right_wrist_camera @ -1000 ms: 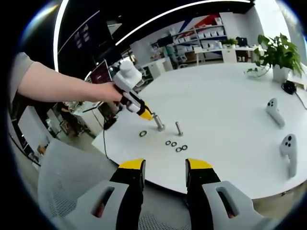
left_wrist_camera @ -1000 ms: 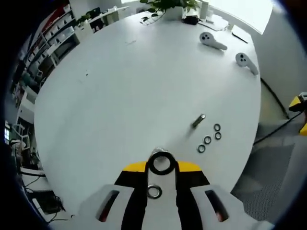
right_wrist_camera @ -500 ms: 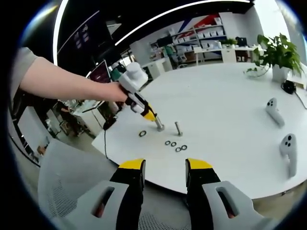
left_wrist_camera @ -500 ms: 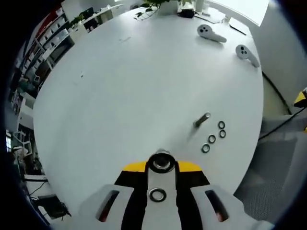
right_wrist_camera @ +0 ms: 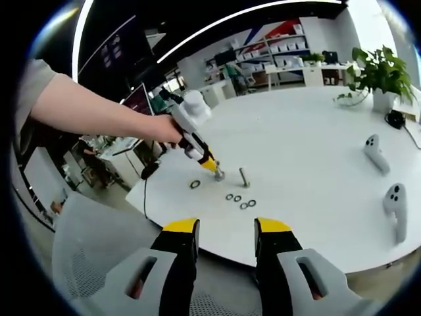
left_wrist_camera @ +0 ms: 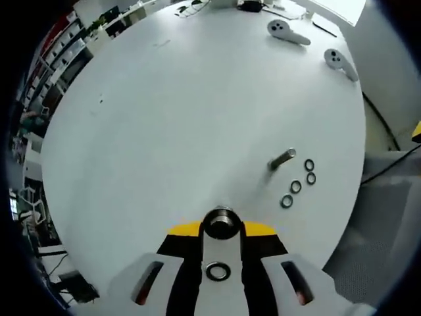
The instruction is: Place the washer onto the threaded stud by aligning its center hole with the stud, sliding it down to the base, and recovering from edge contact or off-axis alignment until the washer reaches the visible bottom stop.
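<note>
While a bare forearm point(right_wrist_camera: 99, 115) reaches over the white round table point(right_wrist_camera: 316, 164), the left claw point(right_wrist_camera: 209, 164) tilts onto the metal stud point(left_wrist_camera: 220, 222); whether it grips I cannot tell. The right claw point(right_wrist_camera: 223, 230) hangs wide, empty.

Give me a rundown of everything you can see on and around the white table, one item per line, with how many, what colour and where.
Table: one, white, round, under everything.
Threaded stud: one, metallic, upright between the left tool's tips.
Second stud: one, metallic, standing near the table edge beside the loose washers.
Loose washers: four, dark rings, clustered by the second stud.
Single washer: one, dark ring, on the table between the left tool's jaws.
Handheld controllers: two, white, far side of the table.
Potted plant: one, green in a white pot, far edge.
Chair: one, grey mesh, at the near edge.
Left tool: yellow tips, at the stud.
Right tool: yellow tips, open, off the near table edge.
Person's arm: holds the left tool.
</note>
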A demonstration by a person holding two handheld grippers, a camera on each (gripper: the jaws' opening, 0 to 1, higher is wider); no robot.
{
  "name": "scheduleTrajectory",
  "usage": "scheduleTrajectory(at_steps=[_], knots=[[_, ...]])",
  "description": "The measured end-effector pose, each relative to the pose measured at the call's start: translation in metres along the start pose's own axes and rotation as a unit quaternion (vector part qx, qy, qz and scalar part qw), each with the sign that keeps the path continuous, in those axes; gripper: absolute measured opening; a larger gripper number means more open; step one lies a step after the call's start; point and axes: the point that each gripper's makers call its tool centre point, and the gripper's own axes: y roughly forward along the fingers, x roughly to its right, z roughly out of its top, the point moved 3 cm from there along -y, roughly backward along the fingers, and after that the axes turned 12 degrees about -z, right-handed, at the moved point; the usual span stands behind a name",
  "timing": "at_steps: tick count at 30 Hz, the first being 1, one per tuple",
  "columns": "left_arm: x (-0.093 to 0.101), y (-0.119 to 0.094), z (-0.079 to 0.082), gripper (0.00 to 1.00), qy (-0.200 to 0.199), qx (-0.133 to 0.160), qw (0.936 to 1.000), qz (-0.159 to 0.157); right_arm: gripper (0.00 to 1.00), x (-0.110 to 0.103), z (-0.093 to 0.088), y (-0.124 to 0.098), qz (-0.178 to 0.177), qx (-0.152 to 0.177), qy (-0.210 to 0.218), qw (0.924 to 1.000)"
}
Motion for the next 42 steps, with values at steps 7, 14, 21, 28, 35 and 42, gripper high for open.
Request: scheduleTrajectory(at_steps=[7, 14, 21, 28, 35, 42], knots=[[-0.002, 0.017, -0.002, 0.19, 0.02, -0.031, 0.9993, 0.005, 0.35, 0.002, 0.0, 0.0, -0.004, 0.0, 0.003, 1.0], [-0.002, 0.022, -0.007, 0.19, 0.028, -0.056, 0.998, 0.005, 0.35, 0.001, 0.0, 0.0, -0.004, -0.001, 0.002, 1.0], [0.0, 0.027, -0.014, 0.19, 0.037, -0.064, 0.9972, 0.01, 0.35, 0.001, -0.001, 0.0, -0.003, -0.002, 0.001, 1.0], [0.0, 0.029, -0.018, 0.21, 0.025, -0.057, 0.998, 0.013, 0.35, 0.0, -0.001, 0.0, -0.002, -0.002, 0.001, 1.0], [0.0, 0.027, -0.023, 0.3, 0.006, -0.032, 0.9994, 0.014, 0.35, 0.0, -0.001, 0.0, -0.002, -0.003, 0.0, 1.0], [0.002, 0.013, -0.041, 0.3, 0.002, -0.03, 0.9992, 0.024, 0.35, -0.002, -0.001, 0.0, 0.003, -0.004, -0.005, 1.0]])
